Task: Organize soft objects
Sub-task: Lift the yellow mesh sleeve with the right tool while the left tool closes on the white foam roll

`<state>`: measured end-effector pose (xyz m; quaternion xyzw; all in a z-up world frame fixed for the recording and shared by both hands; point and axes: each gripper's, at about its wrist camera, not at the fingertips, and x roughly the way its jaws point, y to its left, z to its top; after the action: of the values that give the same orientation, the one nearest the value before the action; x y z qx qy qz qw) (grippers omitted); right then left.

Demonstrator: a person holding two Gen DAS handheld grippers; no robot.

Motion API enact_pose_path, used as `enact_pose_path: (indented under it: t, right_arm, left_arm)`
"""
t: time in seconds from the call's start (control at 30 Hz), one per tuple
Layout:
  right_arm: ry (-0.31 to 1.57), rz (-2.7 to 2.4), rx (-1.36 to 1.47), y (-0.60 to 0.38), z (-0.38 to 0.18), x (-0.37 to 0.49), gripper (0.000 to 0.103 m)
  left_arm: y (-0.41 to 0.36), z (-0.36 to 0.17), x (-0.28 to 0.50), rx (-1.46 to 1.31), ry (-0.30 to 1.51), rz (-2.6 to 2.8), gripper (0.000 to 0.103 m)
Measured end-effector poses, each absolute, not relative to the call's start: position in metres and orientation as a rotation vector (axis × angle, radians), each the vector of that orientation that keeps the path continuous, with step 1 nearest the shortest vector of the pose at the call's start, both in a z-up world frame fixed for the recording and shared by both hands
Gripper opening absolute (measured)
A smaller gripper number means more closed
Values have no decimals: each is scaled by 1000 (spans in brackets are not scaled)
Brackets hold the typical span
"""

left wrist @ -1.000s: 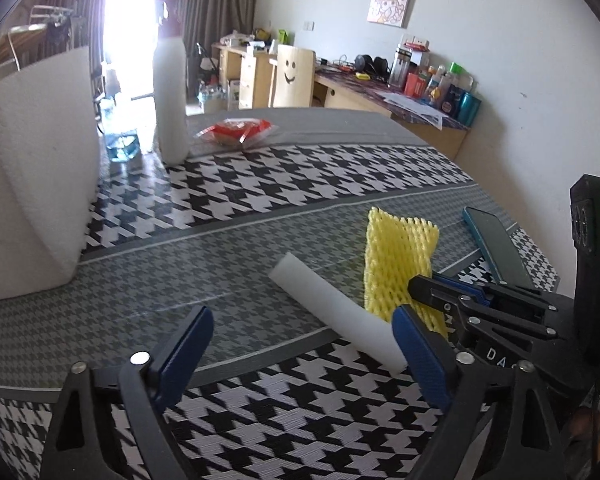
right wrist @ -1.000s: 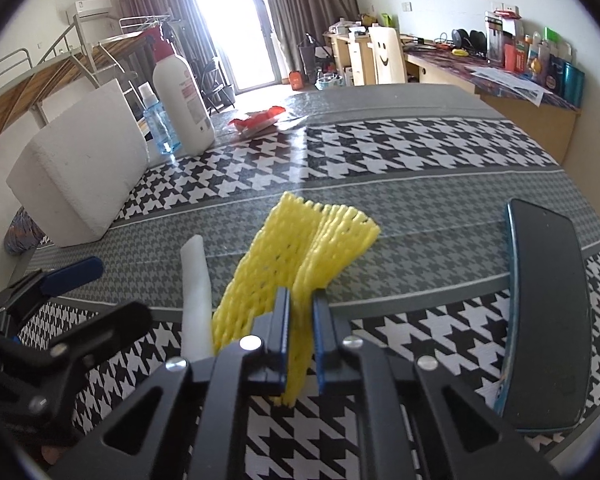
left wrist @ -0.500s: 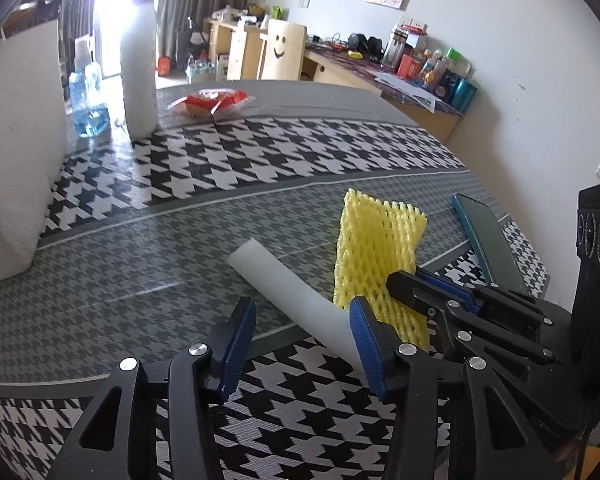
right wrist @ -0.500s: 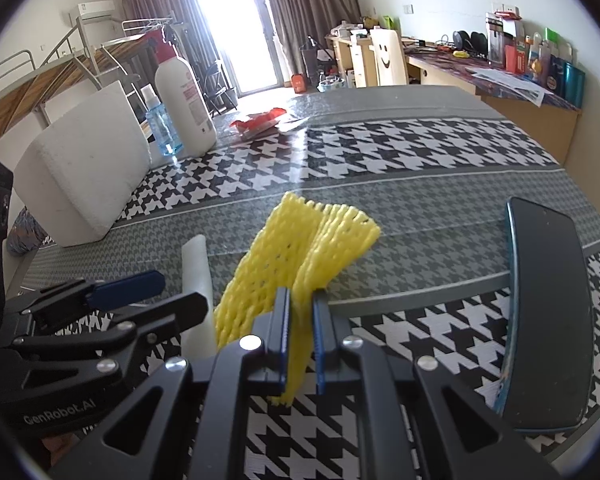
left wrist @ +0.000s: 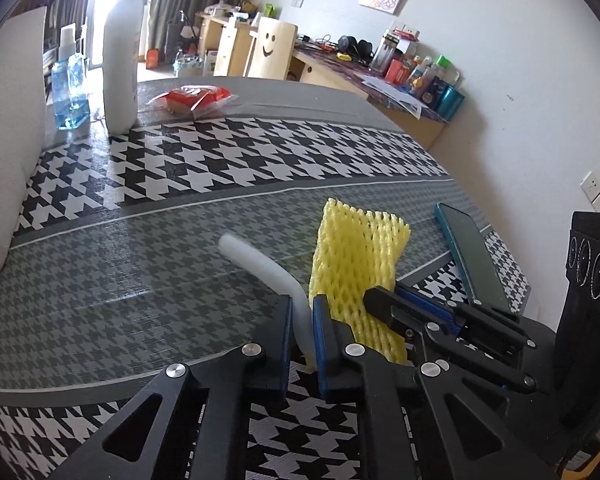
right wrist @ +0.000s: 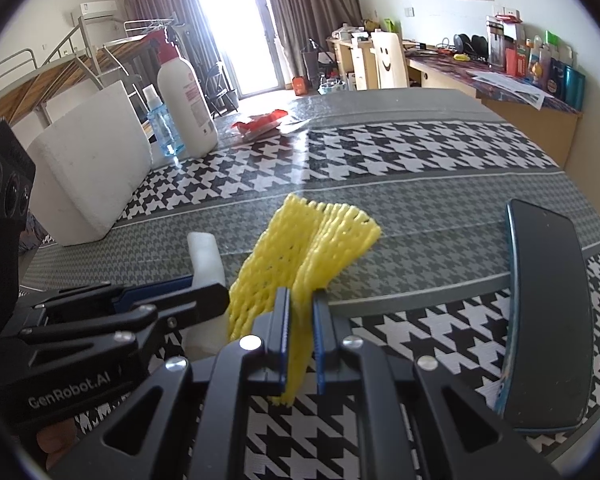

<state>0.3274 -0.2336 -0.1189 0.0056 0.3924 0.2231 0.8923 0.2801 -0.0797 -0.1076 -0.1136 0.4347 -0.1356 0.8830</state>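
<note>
My left gripper [left wrist: 301, 312] is shut on a white foam tube [left wrist: 260, 262], which bends upward from the pinch; the tube also shows in the right wrist view [right wrist: 206, 256]. My right gripper [right wrist: 300, 304] is shut on a yellow foam net sleeve [right wrist: 312, 236], squeezed between the blue pads. In the left wrist view the yellow sleeve [left wrist: 356, 252] lies just right of the tube, with the right gripper [left wrist: 384, 300] clamped on its near end. Both grippers sit side by side near the table's front edge.
A phone [right wrist: 548, 312] lies to the right of the sleeve. A large white foam block [right wrist: 88, 168] stands at the left. A white bottle [right wrist: 184, 104], a blue bottle [right wrist: 162, 124] and a red packet [right wrist: 260, 124] stand farther back on the houndstooth table [right wrist: 380, 160].
My left gripper moved forward and closed on the white tube, which now bends up off the table. My right gripper stays shut on the yellow sleeve.
</note>
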Motion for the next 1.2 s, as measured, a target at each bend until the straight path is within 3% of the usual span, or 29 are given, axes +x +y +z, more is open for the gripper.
enact_pose_path:
  t: [1.2]
  right_arm:
    - [655, 532, 0, -211, -59, 273, 12]
  left_arm:
    - [-32, -34, 191, -19, 619, -145, 9]
